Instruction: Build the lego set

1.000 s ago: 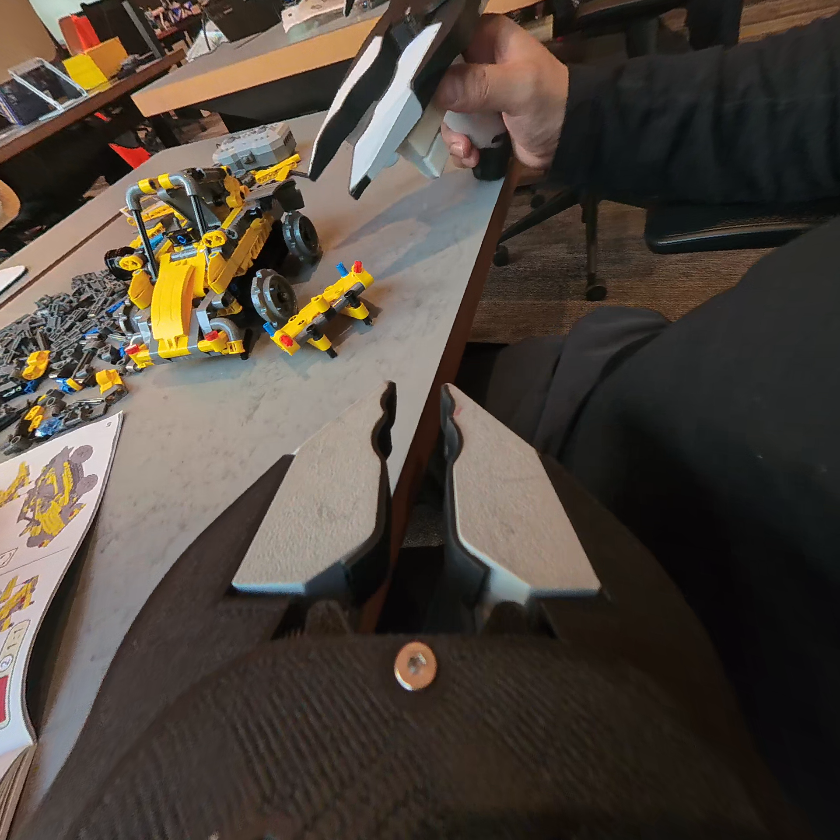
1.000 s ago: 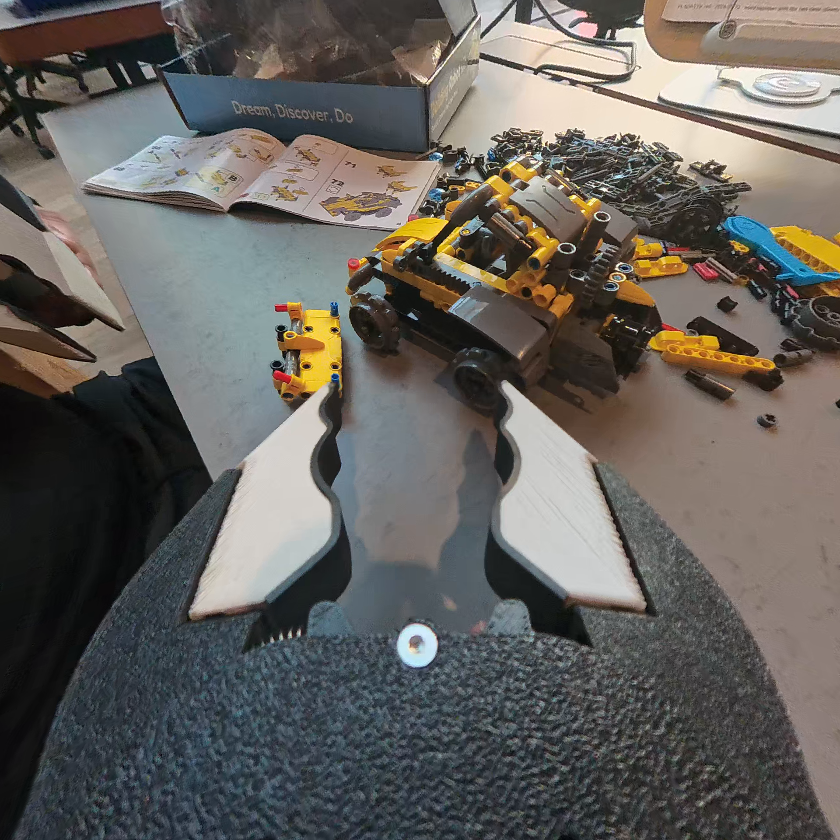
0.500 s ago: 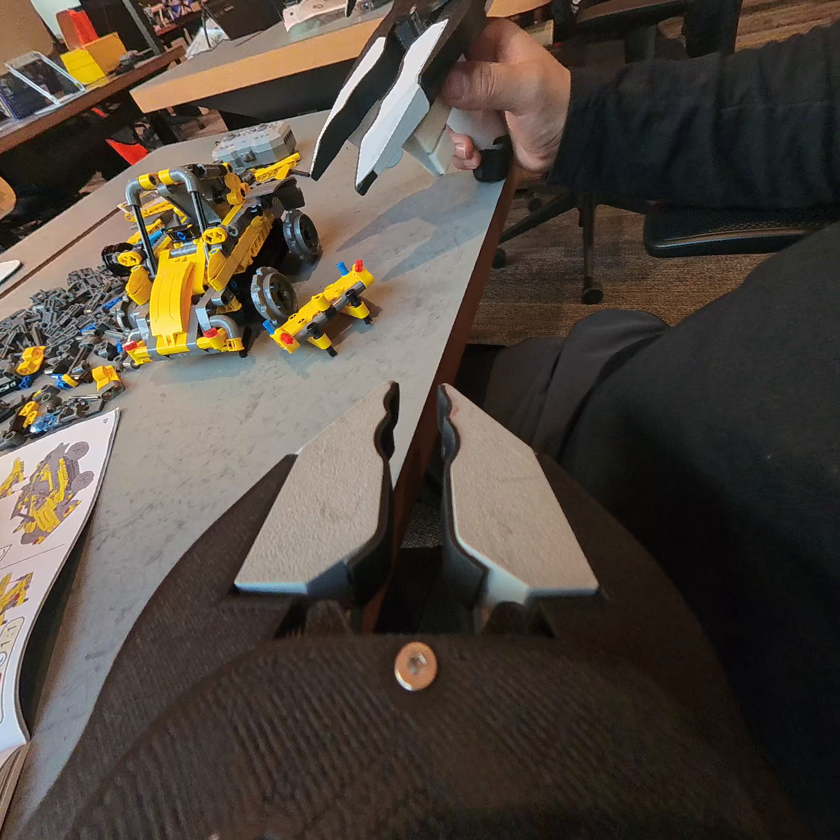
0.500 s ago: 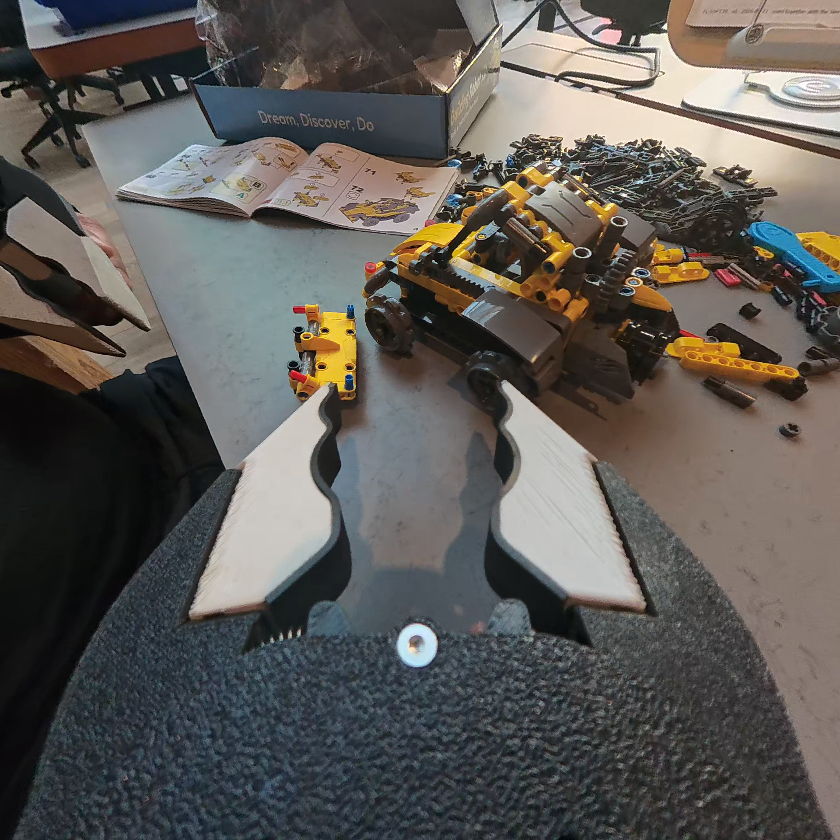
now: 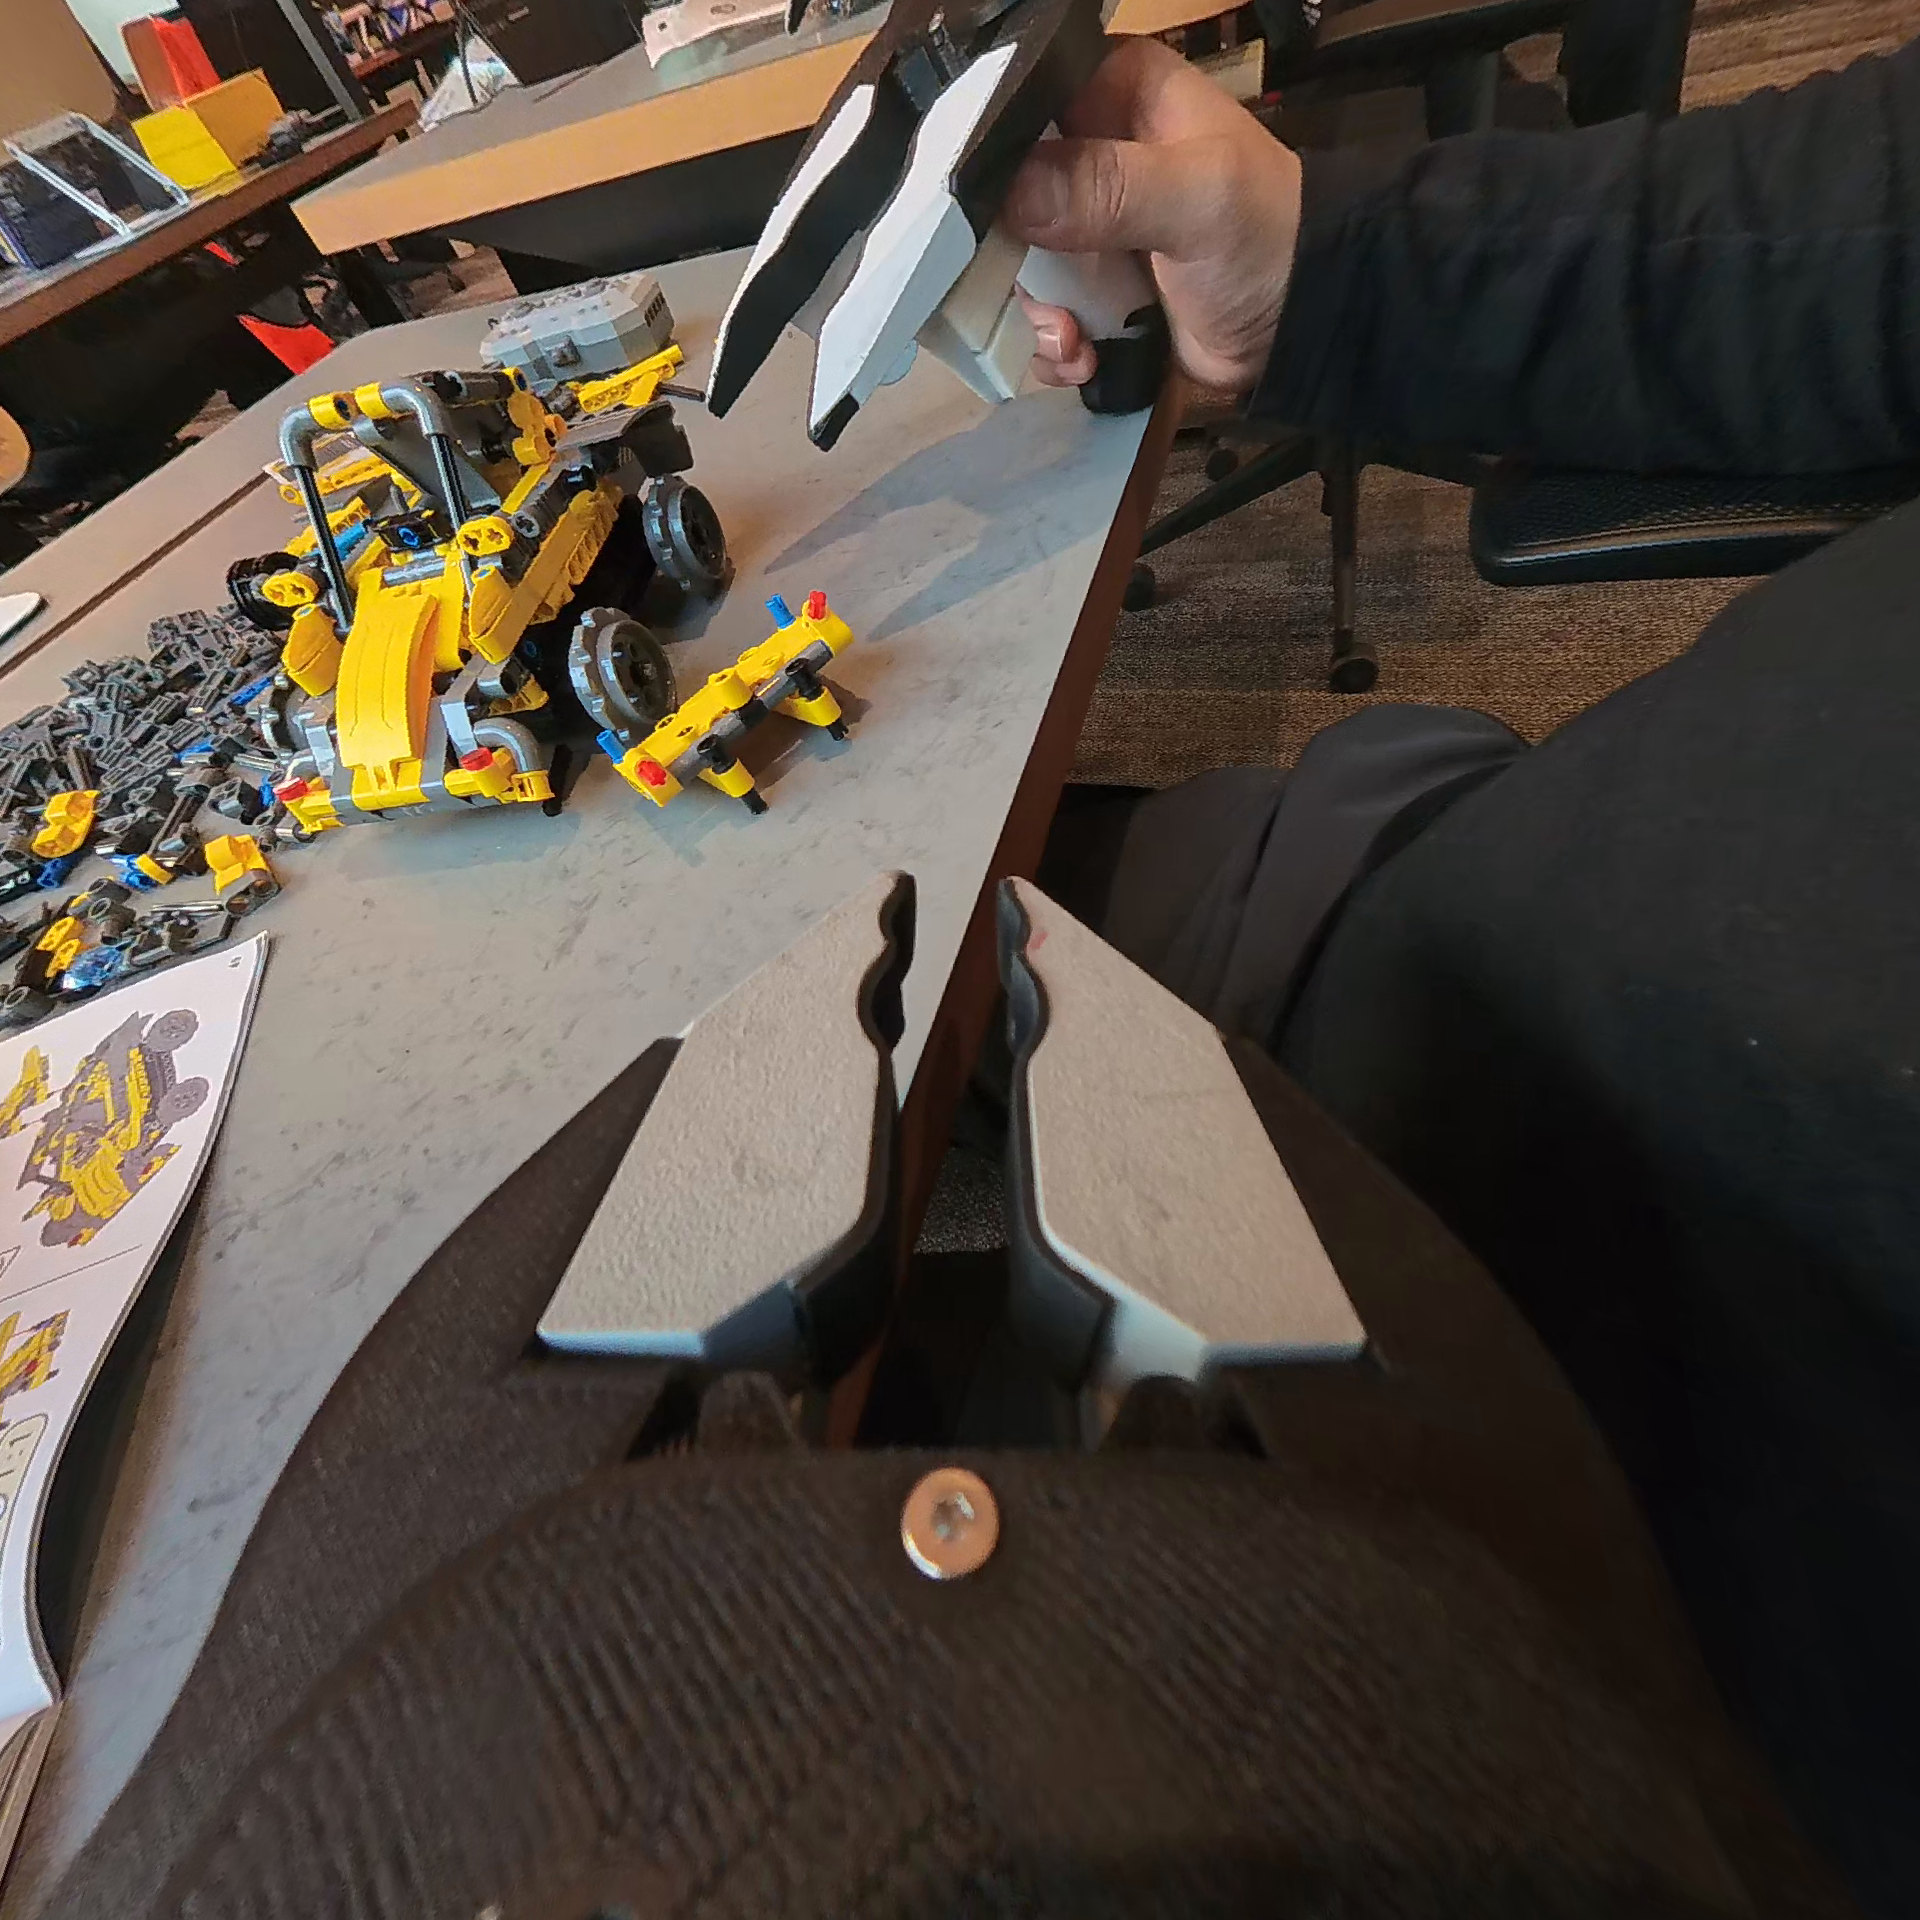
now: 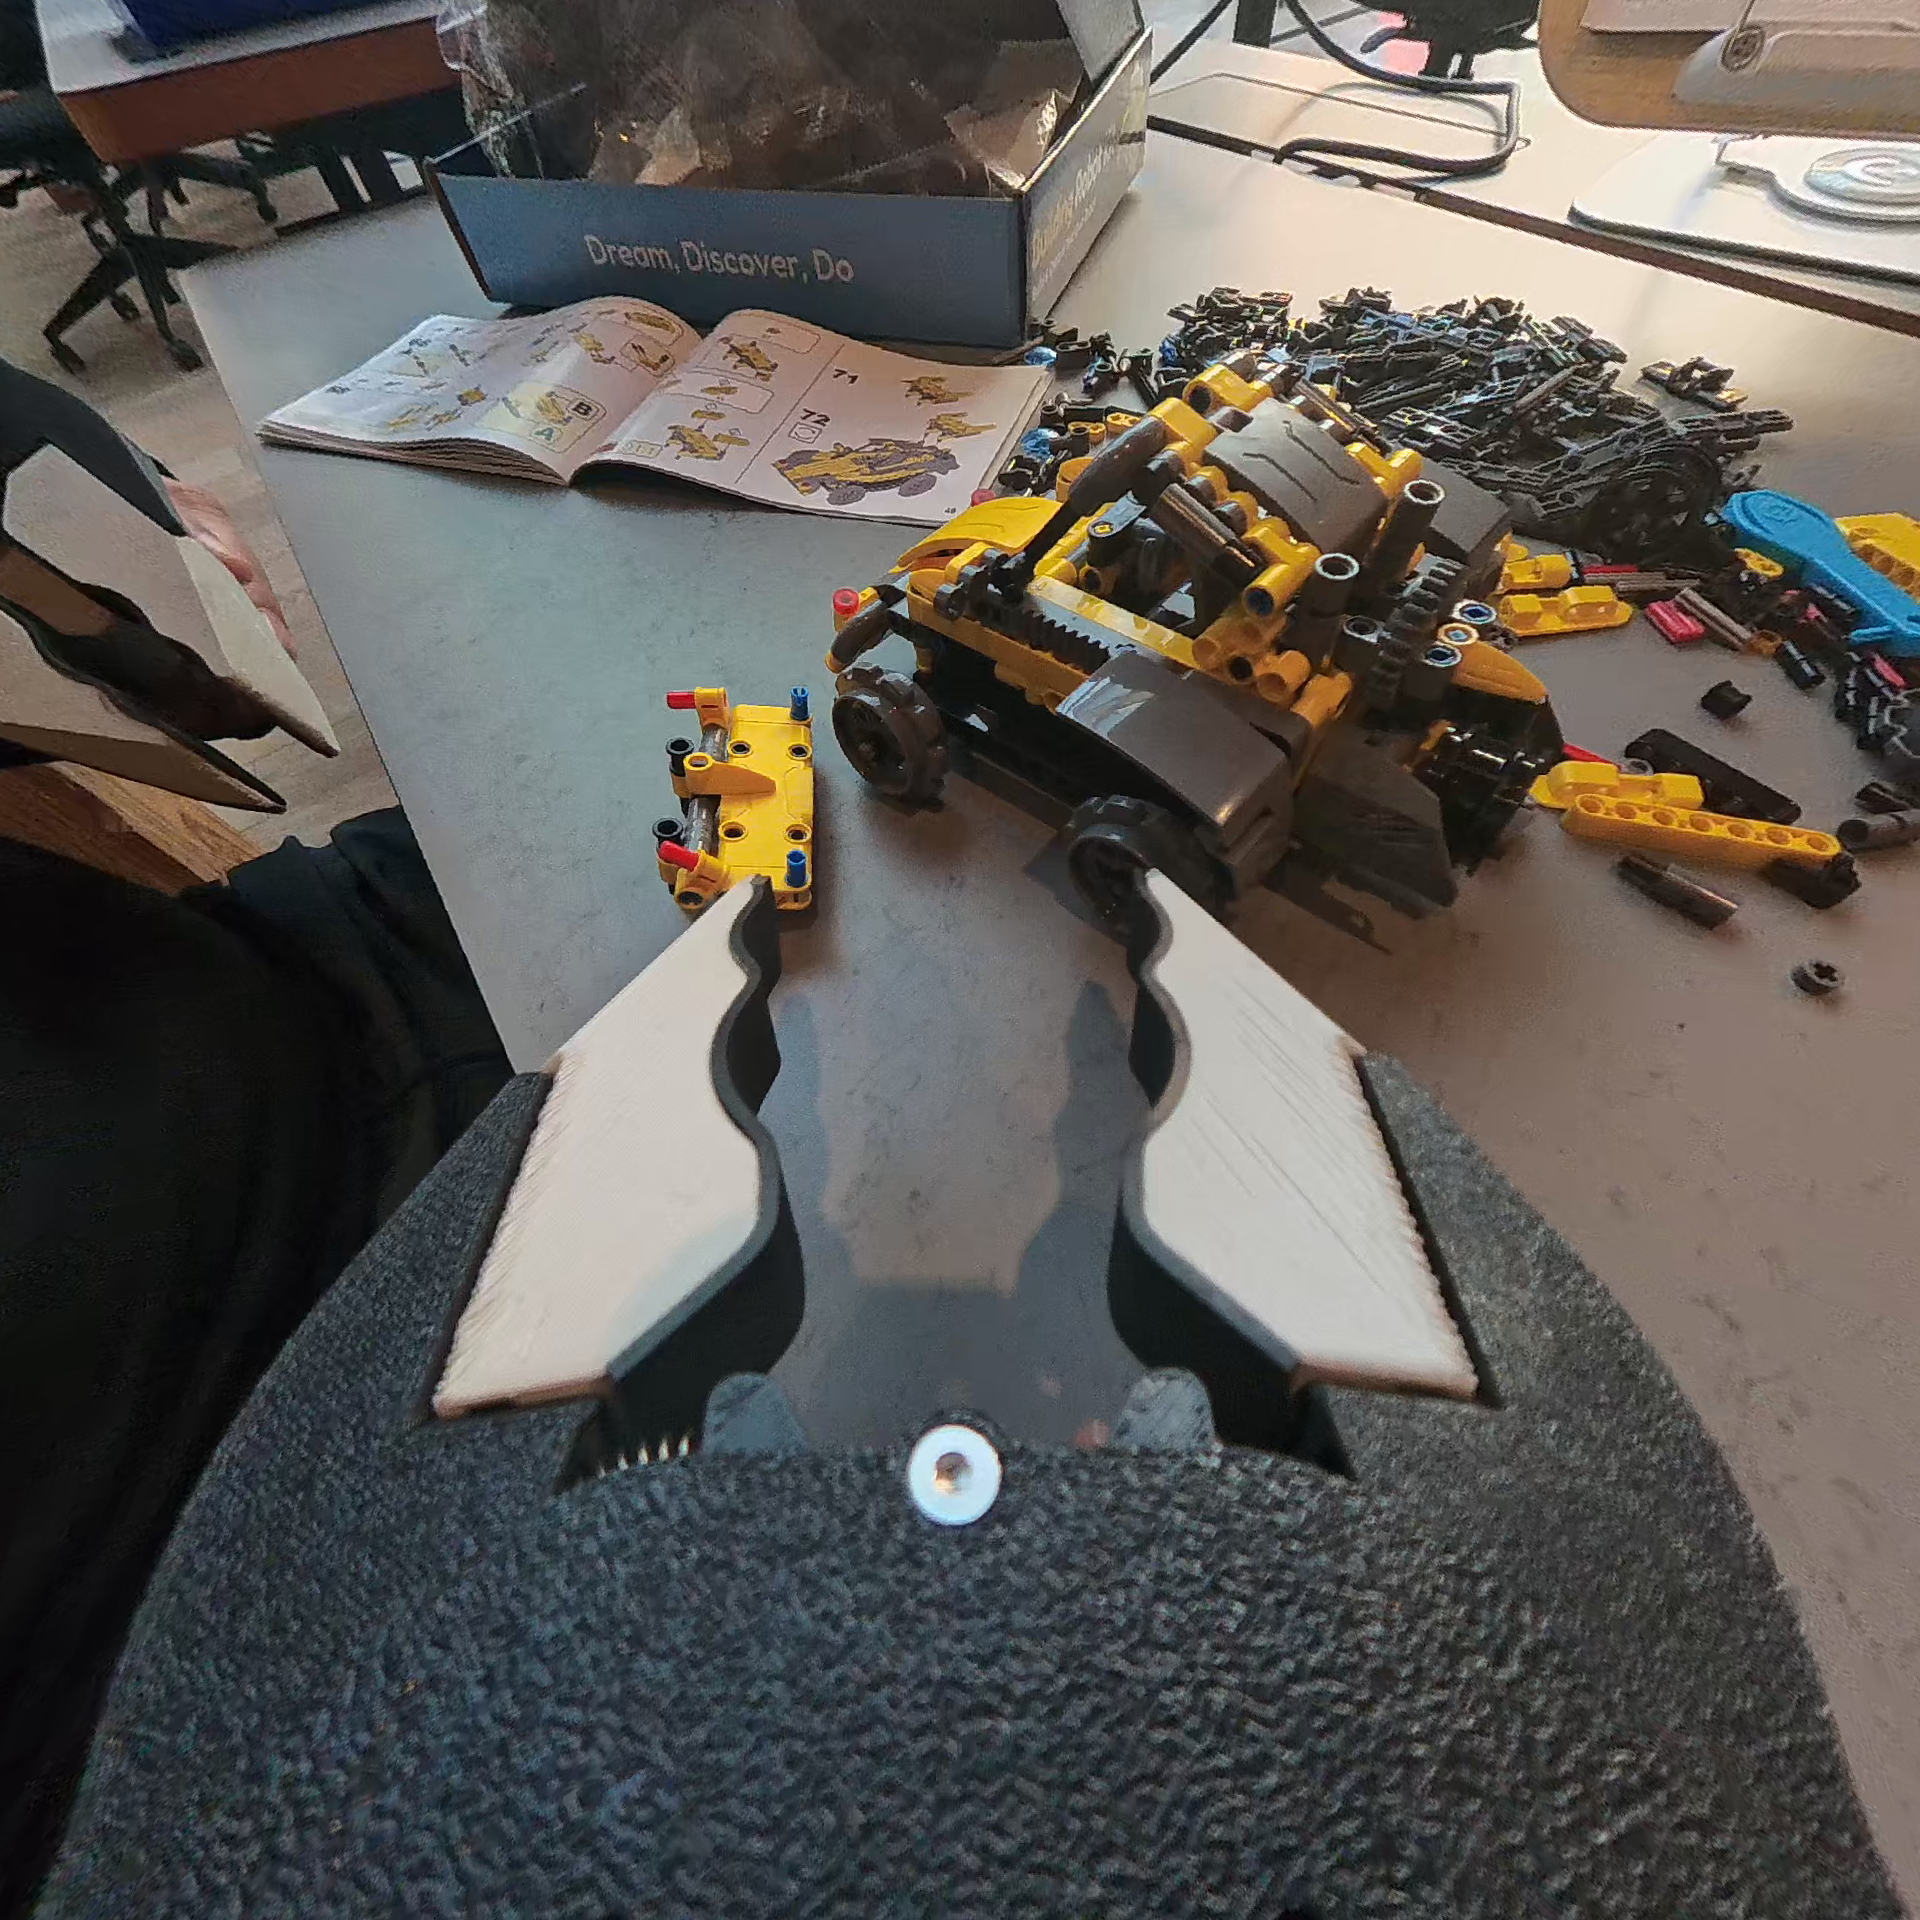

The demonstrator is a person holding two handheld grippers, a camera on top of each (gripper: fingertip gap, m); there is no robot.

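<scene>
The left tool (image 5: 951,904), nearly clenched and empty, is held over the tabletop (image 5: 499,997) edge, while the right tool (image 6: 951,899), released and empty, is held between a small yellow assembly (image 6: 743,795) and the yellow model vehicle (image 6: 1195,644).

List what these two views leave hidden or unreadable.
- Box contents: right wrist view, behind crinkled plastic, cut by top edge.
- Booklet: left wrist view, cut by left edge.
- Dark loose parts: right wrist view, too small to sort.
- Car far side: hidden by its body.
</scene>
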